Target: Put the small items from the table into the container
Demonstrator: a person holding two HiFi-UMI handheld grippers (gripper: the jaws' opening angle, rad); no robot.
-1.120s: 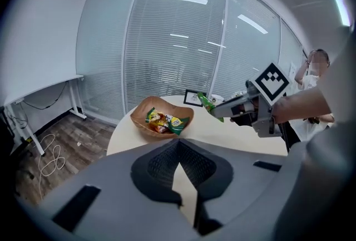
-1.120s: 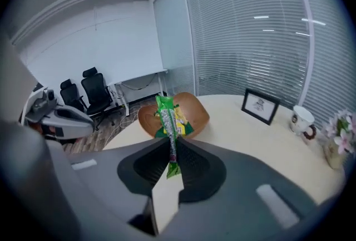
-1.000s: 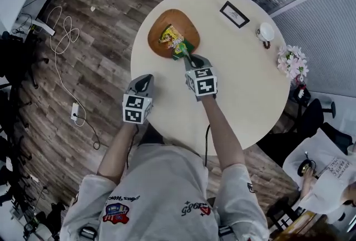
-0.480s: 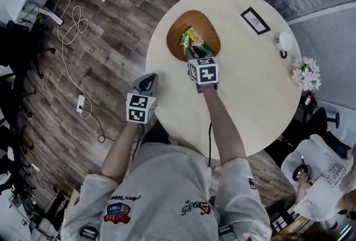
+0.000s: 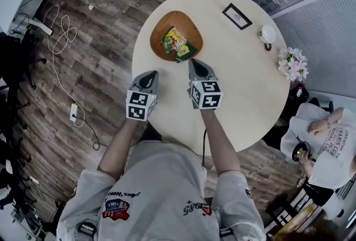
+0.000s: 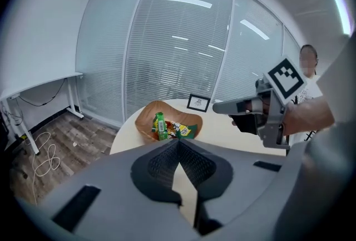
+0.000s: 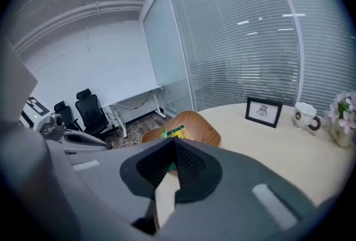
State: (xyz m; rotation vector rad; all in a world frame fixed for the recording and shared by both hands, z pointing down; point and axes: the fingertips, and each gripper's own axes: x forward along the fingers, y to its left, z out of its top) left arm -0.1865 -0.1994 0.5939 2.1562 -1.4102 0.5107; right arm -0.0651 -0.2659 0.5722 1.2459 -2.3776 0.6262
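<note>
Status: the round tabletop (image 5: 245, 95) shows no loose small item on its bare surface in any view. The wooden bowl (image 5: 183, 18), which serves as the container, stands near the far left edge of the tabletop.

Left claw (image 5: 151, 74): jaws closed tip to tip, nothing between them, held over the near left edge of the tabletop, short of the bowl.

Right claw (image 5: 194, 62): jaws closed, nothing between them, tip just beside the near rim of the bowl and not touching it.

Fixtures on the far right side, well apart from the bowl: a flower bunch (image 5: 293, 63), a picture frame (image 5: 236, 15) and a mug (image 5: 267, 33). These are judged to be decoration and not part of the load.

The snack packets (image 5: 177, 45), green and yellow, lie piled inside the bowl, with one green corner reaching its near rim.

Assessment: the transfer appears complete or very nearly so. Work left, if any: confirm that the corner packet sits fully inside, then withdraw both claws
</note>
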